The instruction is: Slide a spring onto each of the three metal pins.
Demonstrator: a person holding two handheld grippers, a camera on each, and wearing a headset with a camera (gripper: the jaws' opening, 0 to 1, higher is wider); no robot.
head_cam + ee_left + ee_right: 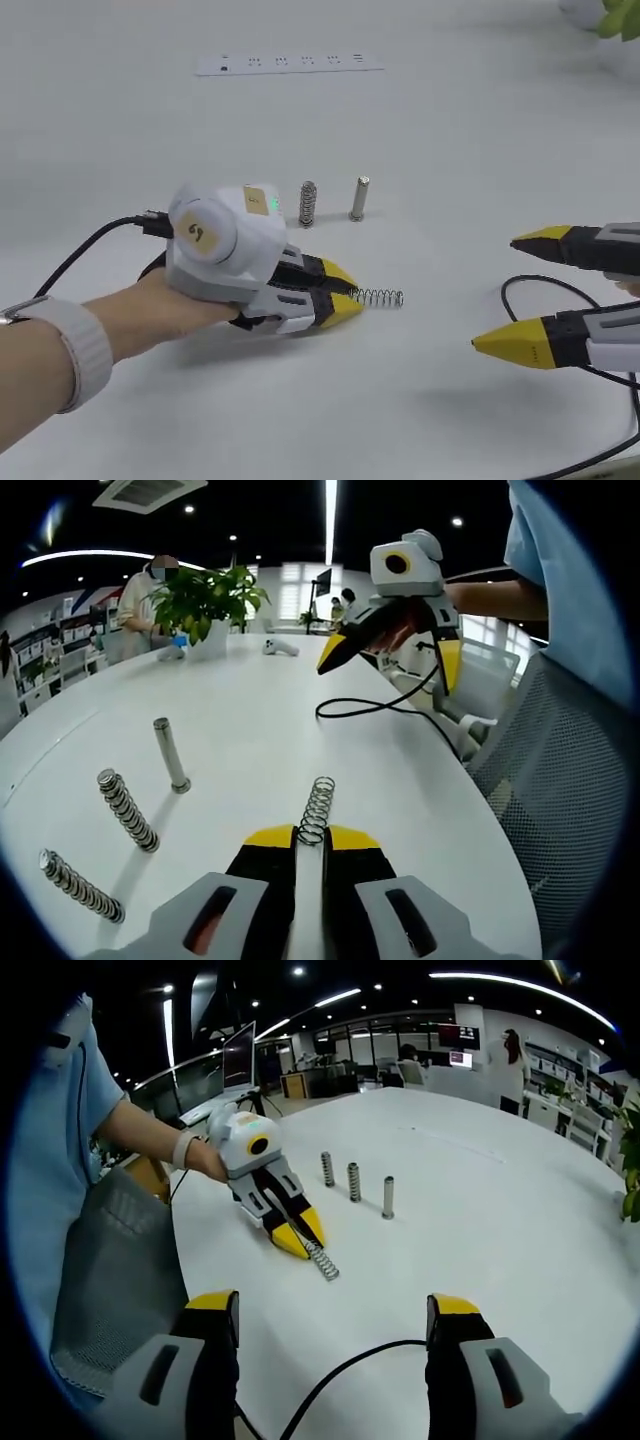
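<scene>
My left gripper (345,293) lies low on the white table (450,140), shut on one end of a loose spring (380,297) that sticks out flat past its yellow tips. In the left gripper view the spring (317,810) runs forward from the closed jaws (311,832). Beyond it stand a bare metal pin (359,198) and a pin wearing a spring (308,203). The left gripper view shows the bare pin (170,755) and two sprung pins (127,810) (80,885). My right gripper (497,292) hovers open to the right, holding nothing.
A black cable (560,300) loops under the right gripper. A white power strip (290,64) lies at the table's far side, and a potted plant (620,20) stands at the far right corner. Mesh chairs (560,810) and people are around the table.
</scene>
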